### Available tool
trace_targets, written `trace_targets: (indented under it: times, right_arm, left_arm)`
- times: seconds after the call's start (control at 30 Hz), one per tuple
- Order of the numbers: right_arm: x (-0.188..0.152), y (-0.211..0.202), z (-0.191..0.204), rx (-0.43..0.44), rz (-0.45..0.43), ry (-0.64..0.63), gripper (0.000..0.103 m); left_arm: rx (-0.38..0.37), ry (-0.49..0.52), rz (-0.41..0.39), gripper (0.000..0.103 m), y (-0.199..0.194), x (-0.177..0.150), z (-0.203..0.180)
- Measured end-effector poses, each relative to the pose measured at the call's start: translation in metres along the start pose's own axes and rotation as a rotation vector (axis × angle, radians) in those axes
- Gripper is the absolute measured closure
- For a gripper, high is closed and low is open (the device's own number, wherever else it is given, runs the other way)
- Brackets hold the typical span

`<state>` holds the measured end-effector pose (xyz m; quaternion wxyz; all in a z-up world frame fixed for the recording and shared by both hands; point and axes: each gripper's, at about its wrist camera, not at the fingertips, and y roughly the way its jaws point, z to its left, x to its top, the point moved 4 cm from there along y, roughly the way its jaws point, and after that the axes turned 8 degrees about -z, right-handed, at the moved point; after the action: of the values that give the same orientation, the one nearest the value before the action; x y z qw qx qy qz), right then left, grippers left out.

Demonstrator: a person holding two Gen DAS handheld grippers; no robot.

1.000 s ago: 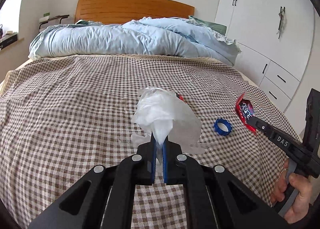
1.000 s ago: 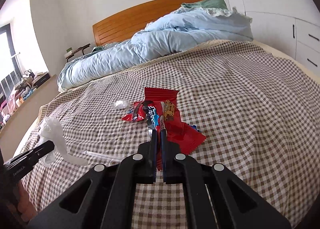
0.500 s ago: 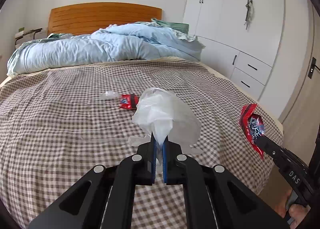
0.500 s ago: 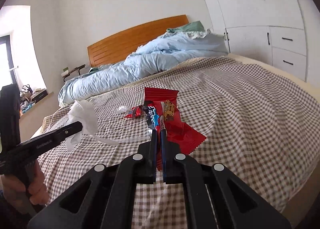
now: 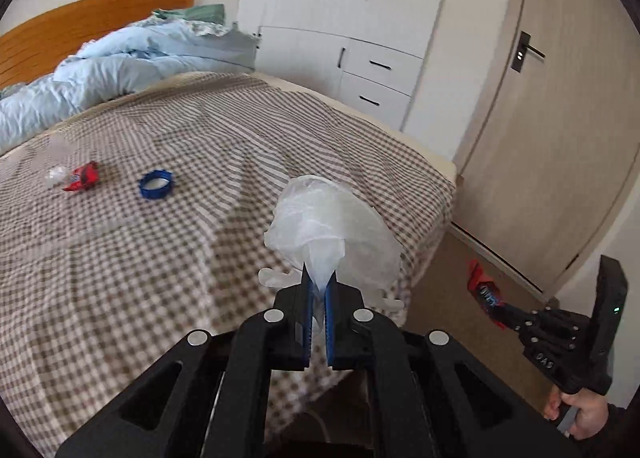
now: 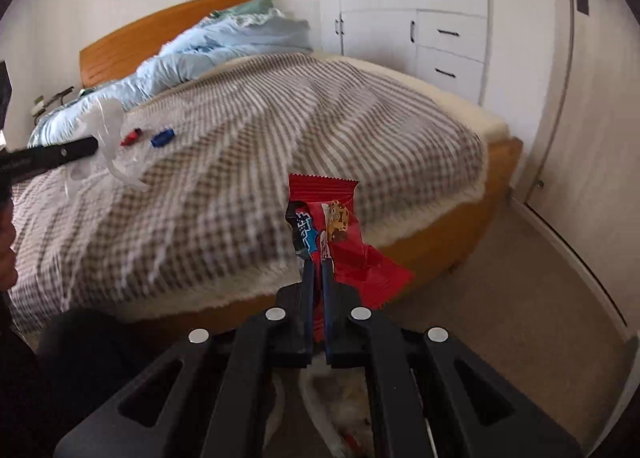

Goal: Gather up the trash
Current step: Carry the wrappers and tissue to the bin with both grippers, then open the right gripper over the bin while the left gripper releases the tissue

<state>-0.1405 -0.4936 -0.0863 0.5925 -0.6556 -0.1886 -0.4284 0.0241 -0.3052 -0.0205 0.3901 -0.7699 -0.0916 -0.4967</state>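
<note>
Beyond the checked brown-and-white bedspread point(image 5: 168, 242), the left gripper point(image 5: 319, 290) jaws pinch a crumpled translucent plastic bag point(image 5: 328, 225); the right gripper point(image 6: 316, 278) jaws clamp a red snack wrapper point(image 6: 340, 242), seemingly above the floor.

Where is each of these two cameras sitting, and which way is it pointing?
Left wrist: on the left gripper, facing the bed's foot corner and door; its fingers pinch a white plastic bag; the right gripper and hand show.
Right wrist: on the right gripper, facing across the bed; it pinches a red wrapper.
Both show the checkered blanket and blue ring.
</note>
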Motion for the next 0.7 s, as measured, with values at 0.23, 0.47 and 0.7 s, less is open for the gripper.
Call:
trace_targets:
  times: [0.23, 0.47, 0.7]
  right_arm:
    - [-0.102, 0.041, -0.033, 0.065, 0.276, 0.172, 0.099]
    - [-0.159, 0.078, -0.055, 0.022, 0.448, 0.308, 0.087]
    - [-0.150, 0.064, -0.063, -0.047, 0.364, 0.282, 0.045]
  left_arm:
    - [-0.131, 0.010, 0.113, 0.101, 0.036, -0.036, -0.066]
    - [-0.192, -0.014, 0.250, 0.101, 0.071, -0.076, -0.104]
    - [-0.210, -0.023, 0.341, 0.101, 0.093, -0.101, -0.119]
